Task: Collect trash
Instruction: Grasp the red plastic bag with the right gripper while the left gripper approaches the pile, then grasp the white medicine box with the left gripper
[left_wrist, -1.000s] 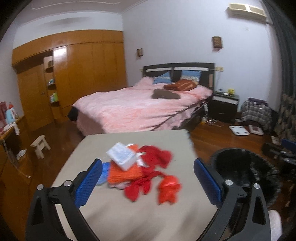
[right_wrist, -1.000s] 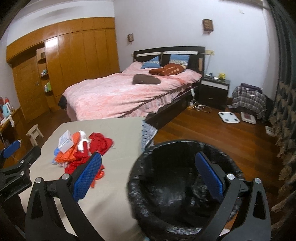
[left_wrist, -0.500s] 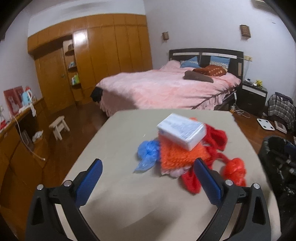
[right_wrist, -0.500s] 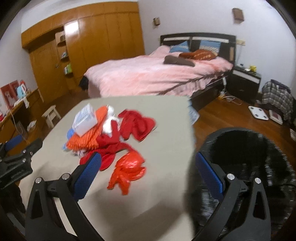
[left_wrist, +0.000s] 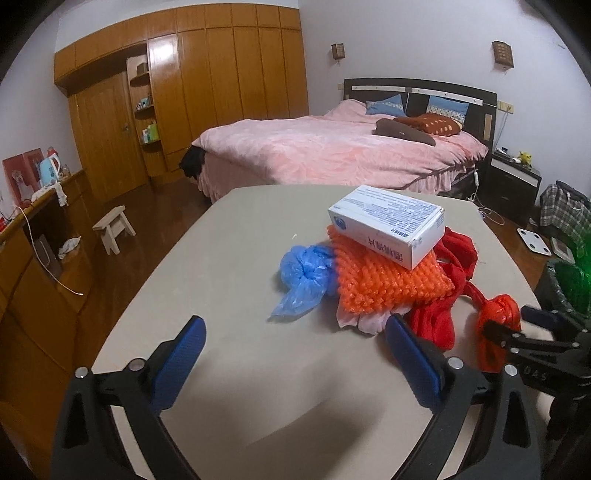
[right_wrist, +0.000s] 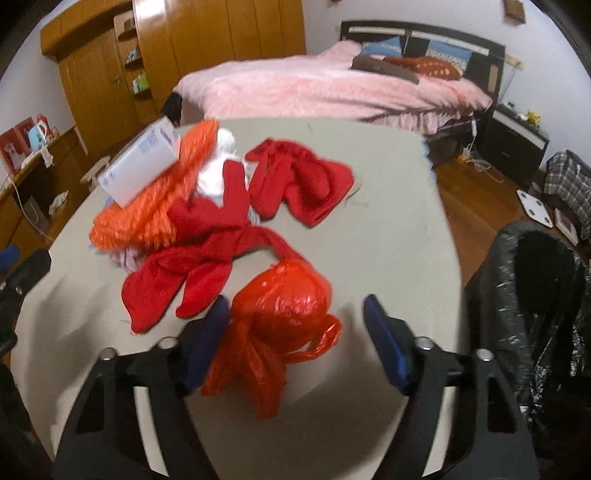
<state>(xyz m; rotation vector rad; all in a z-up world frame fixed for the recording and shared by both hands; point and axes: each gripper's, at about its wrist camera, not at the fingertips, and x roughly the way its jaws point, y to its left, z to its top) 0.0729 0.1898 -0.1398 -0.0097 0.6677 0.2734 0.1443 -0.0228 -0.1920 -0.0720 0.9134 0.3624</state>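
Crinkled knotted red plastic bag

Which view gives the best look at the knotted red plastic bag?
The right wrist view: the red plastic bag lies whole and near between the right gripper's open jaws, which have just been closing. The left wrist view shows the bag small at the frame's right, partly behind the right gripper's finger.

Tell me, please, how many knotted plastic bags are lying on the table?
2. The red bag lies at the pile's near right end, between the right gripper's jaws. The blue bag lies at the pile's left, against the orange mesh. The pile may hide more.
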